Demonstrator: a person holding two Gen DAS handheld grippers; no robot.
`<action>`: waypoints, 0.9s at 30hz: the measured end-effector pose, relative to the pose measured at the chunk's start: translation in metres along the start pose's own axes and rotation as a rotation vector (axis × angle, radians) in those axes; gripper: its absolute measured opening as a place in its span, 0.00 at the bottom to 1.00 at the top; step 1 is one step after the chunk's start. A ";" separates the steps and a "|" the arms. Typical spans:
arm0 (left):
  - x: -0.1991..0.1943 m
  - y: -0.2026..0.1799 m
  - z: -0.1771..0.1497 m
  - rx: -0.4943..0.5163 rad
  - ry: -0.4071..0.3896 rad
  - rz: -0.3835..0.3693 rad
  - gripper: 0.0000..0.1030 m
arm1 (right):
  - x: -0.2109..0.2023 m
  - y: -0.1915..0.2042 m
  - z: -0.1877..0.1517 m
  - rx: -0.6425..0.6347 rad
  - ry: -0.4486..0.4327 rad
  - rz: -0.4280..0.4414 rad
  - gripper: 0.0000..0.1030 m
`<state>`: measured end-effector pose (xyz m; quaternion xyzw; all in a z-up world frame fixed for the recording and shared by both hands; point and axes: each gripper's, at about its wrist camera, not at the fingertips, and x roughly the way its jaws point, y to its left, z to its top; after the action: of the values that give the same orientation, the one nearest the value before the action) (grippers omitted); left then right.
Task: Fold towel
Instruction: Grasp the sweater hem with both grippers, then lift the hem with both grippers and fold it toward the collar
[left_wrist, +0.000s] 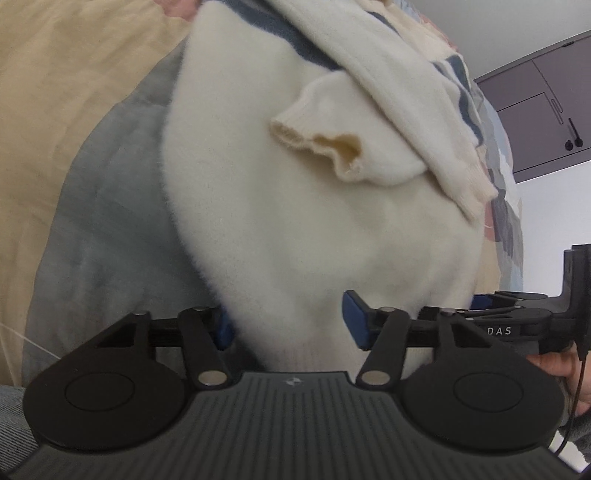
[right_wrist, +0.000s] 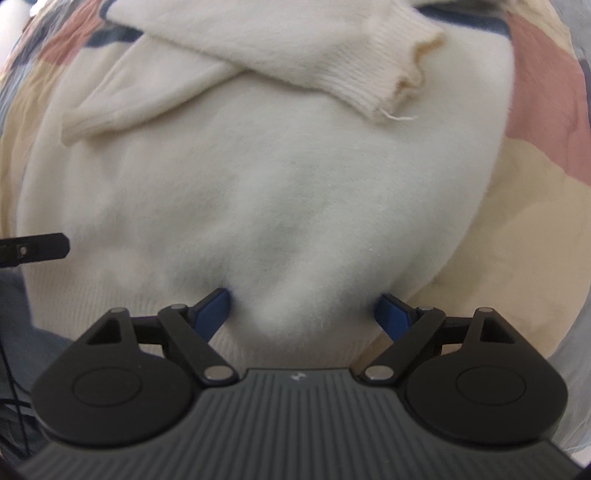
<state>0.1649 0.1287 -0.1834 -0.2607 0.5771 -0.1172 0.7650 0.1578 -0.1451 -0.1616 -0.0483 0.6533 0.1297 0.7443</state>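
1. The left gripper (left_wrist: 288, 325) is spread, its blue pads (left_wrist: 354, 321) straddling the ribbed hem of the towel (left_wrist: 295, 221). My guess is that the pads sit either side of the edge so they can close on it for a fold.
2. The right gripper (right_wrist: 303, 314) is likewise spread, pads (right_wrist: 212, 308) set around a raised ridge of the same hem, nothing pinched yet. Both sit along the near edge, probably so the cloth can be lifted evenly.
3. In the left view the right gripper shows at the right edge, with a hand (left_wrist: 561, 373) behind it.
4. The towel is cream, fuzzy and thick, with ribbed borders; it looks more like a sweater. It lies flat on a bedspread (right_wrist: 535, 81) patterned in pink, beige and blue.
5. Further off, two sleeves (right_wrist: 280, 48) are crossed over the body, their ribbed cuffs (right_wrist: 402, 85) open and slightly frayed.
6. Beyond, a cabinet (left_wrist: 535, 110) is mounted on a white wall.
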 end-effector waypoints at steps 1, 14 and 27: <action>0.002 -0.001 0.000 0.001 -0.001 0.000 0.45 | -0.001 0.004 -0.001 -0.015 -0.010 -0.008 0.82; -0.047 -0.008 -0.002 -0.035 -0.241 -0.195 0.16 | -0.069 -0.007 -0.038 0.026 -0.361 0.128 0.20; -0.149 -0.035 -0.018 -0.068 -0.466 -0.466 0.14 | -0.179 -0.048 -0.048 0.124 -0.726 0.415 0.16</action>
<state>0.1068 0.1660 -0.0455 -0.4309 0.3150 -0.2071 0.8199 0.1042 -0.2265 0.0031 0.1779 0.3511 0.2459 0.8858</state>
